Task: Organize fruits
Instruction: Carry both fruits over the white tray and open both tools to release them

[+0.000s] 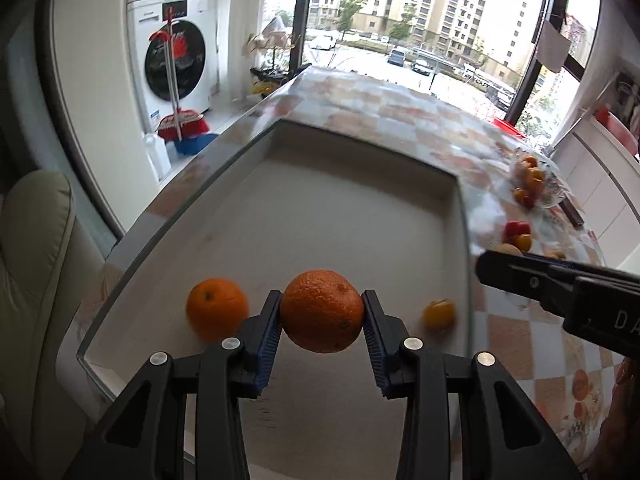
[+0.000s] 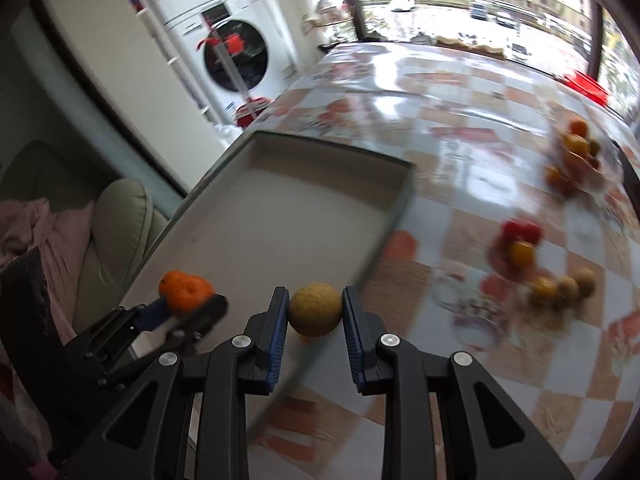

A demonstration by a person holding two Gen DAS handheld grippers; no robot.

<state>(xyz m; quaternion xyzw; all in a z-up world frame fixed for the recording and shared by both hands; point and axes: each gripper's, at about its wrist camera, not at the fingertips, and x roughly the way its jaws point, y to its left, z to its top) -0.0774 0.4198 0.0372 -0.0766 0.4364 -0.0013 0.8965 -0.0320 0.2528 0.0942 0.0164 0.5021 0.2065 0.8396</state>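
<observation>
Carrying two fruits toward the tray, by the look of it; your entries, left to right.

Left wrist view:
- Loose orange [image 1: 217, 307], lower left, lying on the tray floor. Set your load down apart from it.
- Left gripper [image 1: 322, 320], bottom centre, clamped on a large orange [image 1: 322, 311] held above the tray [image 1: 360, 200]. Lower it onto bare floor before you let go, or it is likely to roll.
- Small yellow-orange fruit [image 1: 439, 313], lower right, inside the tray near its right wall.
- Right gripper's black body crosses the right edge, close by; keep the two tools from knocking together.
- Remaining fruit [image 1: 518, 236], right, scattered on the checked tablecloth [image 1: 512, 332], with more on a glass dish [image 1: 554, 196] further back.

Right wrist view:
- Left gripper with its orange, lower left, over the tray's near end.
- Right gripper [image 2: 315, 312], bottom centre, pinched narrow on a small yellow-brown fruit [image 2: 315, 309], hanging about over the tray's near right rim; lift it clear of that wall.
- Washing machine [image 2: 236, 56], upper left, well away.
</observation>
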